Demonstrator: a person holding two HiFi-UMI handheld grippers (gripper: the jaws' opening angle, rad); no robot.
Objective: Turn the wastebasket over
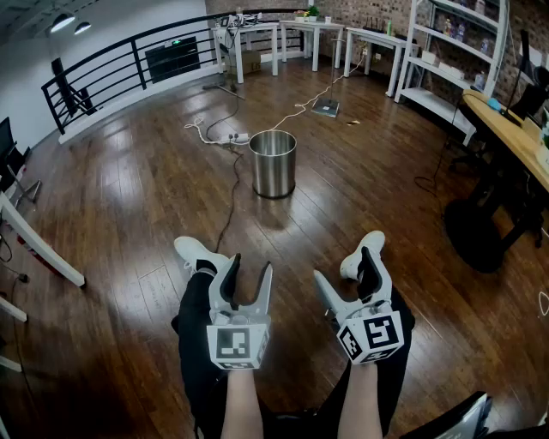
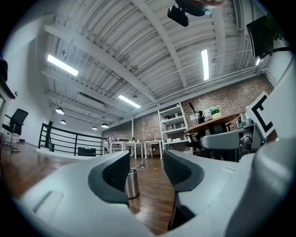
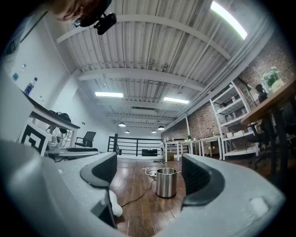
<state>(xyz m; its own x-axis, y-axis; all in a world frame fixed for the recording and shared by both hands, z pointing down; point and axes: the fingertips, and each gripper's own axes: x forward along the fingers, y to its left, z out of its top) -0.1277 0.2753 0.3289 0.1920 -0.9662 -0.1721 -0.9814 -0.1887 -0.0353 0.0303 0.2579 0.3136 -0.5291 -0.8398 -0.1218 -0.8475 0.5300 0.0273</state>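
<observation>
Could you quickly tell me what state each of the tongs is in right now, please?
Left tongs: open, empty.
Right tongs: open wide, empty; the wastebasket stands upright on the floor, well ahead of both.

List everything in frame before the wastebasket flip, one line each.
wastebasket: one, silver metal, upright with open end up, on the floor ahead, clear of both grippers
power strip: one, white, on the floor just behind-left of the wastebasket, cords attached
tables: several, white, far end by the brick wall
shelf unit: one, white, far right
desk: one, wood top, right edge
railing: one, black, far left
floor: dark wood
shoes: two, white, below the grippers
left gripper: white-grey, open, empty
right gripper: white-grey, open, empty
</observation>
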